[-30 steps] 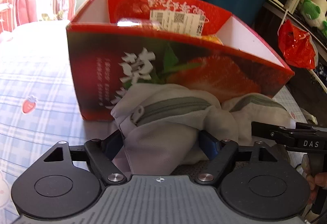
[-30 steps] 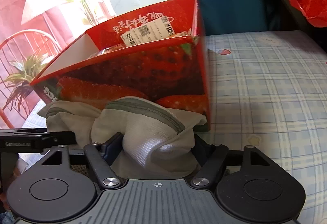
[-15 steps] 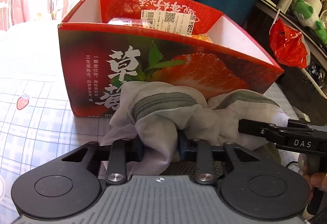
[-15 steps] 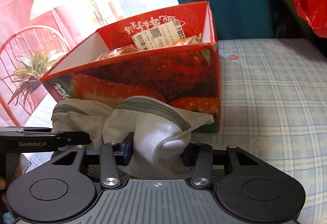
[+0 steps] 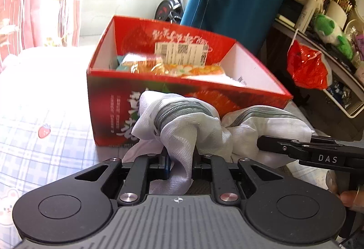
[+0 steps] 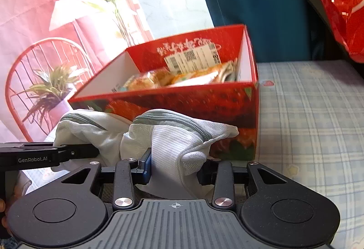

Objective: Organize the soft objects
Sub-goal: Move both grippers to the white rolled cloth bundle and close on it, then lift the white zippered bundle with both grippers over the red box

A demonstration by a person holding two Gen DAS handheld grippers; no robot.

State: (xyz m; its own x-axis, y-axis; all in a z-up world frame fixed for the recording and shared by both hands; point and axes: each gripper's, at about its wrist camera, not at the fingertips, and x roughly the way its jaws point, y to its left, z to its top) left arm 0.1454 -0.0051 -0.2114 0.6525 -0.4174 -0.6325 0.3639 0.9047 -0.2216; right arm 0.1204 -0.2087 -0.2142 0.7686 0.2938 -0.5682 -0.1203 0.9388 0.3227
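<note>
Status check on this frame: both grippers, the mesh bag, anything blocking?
Left gripper shut on white mesh bag. Right gripper shut on its other end. Bag bunched, level with strawberry box front wall, not inside.

"DAS" on right gripper arm; "GenRobot.AI" on left gripper arm. Strawberry box: white Chinese characters, barcode/QR label, too blurred to read.

A blue-plaid sheeted bed, printed with small strawberries, carries the open red strawberry box.
</note>
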